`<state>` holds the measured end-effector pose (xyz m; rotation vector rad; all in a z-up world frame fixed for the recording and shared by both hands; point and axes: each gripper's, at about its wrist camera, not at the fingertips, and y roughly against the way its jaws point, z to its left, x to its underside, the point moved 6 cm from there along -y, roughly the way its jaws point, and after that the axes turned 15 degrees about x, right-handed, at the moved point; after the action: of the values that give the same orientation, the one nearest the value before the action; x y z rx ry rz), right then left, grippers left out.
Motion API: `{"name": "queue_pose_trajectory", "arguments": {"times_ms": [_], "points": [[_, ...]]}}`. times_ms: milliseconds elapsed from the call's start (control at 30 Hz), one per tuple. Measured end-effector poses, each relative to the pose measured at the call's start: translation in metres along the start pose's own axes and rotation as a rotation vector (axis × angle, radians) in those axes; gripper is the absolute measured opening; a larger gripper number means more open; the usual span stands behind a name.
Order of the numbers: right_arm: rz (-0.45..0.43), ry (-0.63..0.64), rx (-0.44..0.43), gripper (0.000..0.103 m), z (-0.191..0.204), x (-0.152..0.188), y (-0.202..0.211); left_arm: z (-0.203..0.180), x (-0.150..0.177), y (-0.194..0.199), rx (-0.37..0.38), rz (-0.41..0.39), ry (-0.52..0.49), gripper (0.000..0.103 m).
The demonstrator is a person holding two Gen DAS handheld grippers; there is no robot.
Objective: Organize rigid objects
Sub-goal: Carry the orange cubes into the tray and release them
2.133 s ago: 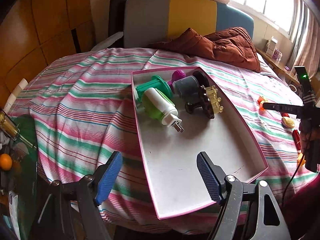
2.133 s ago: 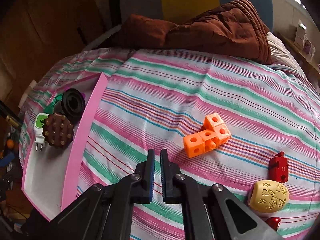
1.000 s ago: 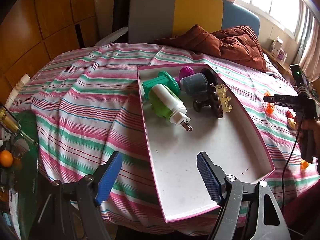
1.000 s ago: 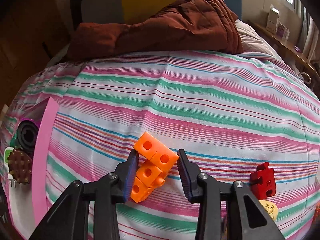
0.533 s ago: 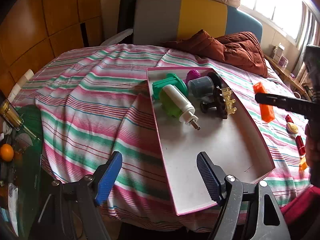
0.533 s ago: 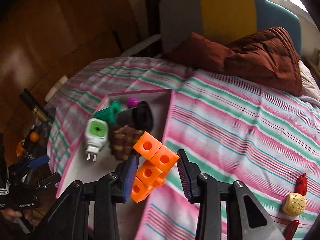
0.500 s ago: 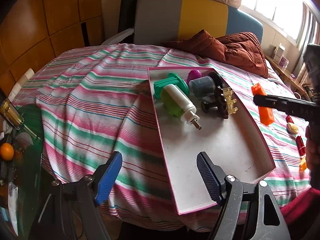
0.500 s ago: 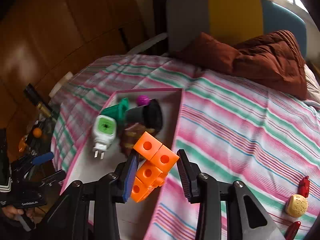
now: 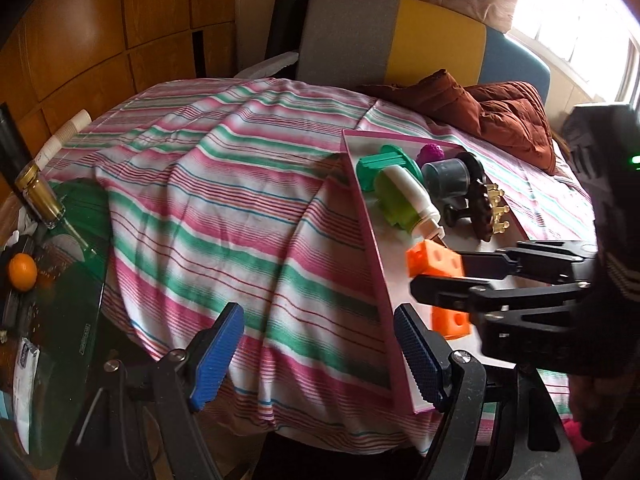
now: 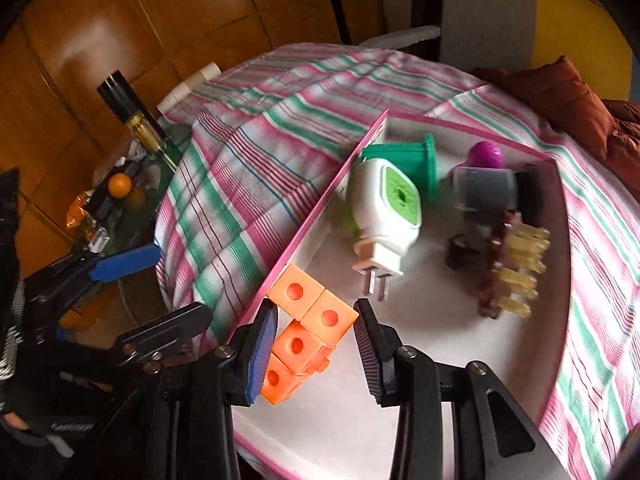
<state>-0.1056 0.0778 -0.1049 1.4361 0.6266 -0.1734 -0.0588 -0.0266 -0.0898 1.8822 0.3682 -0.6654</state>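
The right gripper (image 10: 316, 340) has its jaws closed partway on the orange blocks (image 10: 306, 330), a cluster of linked cubes with round holes, which it holds over the near left part of the tray (image 10: 400, 408). The left finger presses the cluster's side; whether the right finger touches it is hard to tell. In the left wrist view the same blocks (image 9: 436, 260) show at 3 o'clock, pinched between the black fingers of the right gripper (image 9: 424, 276), above the tray's white floor (image 9: 392, 276).

Beyond the blocks, at 12 to 1 o'clock in the right wrist view, a white and green plug (image 10: 386, 216) lies with its prongs pointing toward the gripper. Behind it lies a green spool (image 10: 408, 160). At 1 to 2 o'clock lie a grey roll (image 10: 486, 190), a purple ball (image 10: 486, 154) and a brown brush (image 10: 506, 264) with yellow bristles.

The left gripper (image 9: 320, 350) is wide open and holds nothing, its blue pads hanging over the striped cloth (image 9: 224, 208) and the tray's near pink edge. At 9 o'clock from it, a glass table (image 9: 60, 300) carries an orange (image 9: 22, 272) and a bottle (image 9: 38, 196). A brown jacket (image 9: 500, 116) lies at 1 o'clock, past the tray.
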Motion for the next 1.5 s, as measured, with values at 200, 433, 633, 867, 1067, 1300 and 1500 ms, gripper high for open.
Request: {"name": "queue_pose_trajectory", "arguments": {"times_ms": [200, 433, 633, 867, 1067, 1300, 1500], "points": [[0.034, 0.013, 0.084, 0.039, 0.002, 0.000, -0.024, 0.005, 0.002, 0.000, -0.004, 0.002, 0.013, 0.078], [0.051, -0.012, 0.053, 0.044, -0.003, 0.000, -0.025, 0.004, 0.002, 0.001, -0.006, 0.000, 0.004, 0.078], [0.018, -0.049, 0.032, 0.046, -0.012, 0.002, -0.005, 0.005, 0.001, 0.002, -0.011, -0.003, 0.008, 0.078], [-0.040, -0.095, 0.045, 0.046, -0.028, 0.004, 0.026, -0.003, -0.001, 0.005, -0.011, -0.013, -0.021, 0.078], [-0.078, -0.126, 0.067, 0.046, -0.043, 0.006, 0.045, -0.010, -0.005, 0.007, -0.010, -0.018, -0.045, 0.078], [-0.093, -0.187, 0.125, 0.046, -0.077, 0.019, 0.061, -0.023, -0.008, 0.007, -0.007, -0.021, -0.091, 0.078], [-0.100, -0.292, 0.189, 0.046, -0.126, 0.034, 0.076, -0.036, -0.009, 0.003, -0.005, -0.005, -0.122, 0.078]]}}
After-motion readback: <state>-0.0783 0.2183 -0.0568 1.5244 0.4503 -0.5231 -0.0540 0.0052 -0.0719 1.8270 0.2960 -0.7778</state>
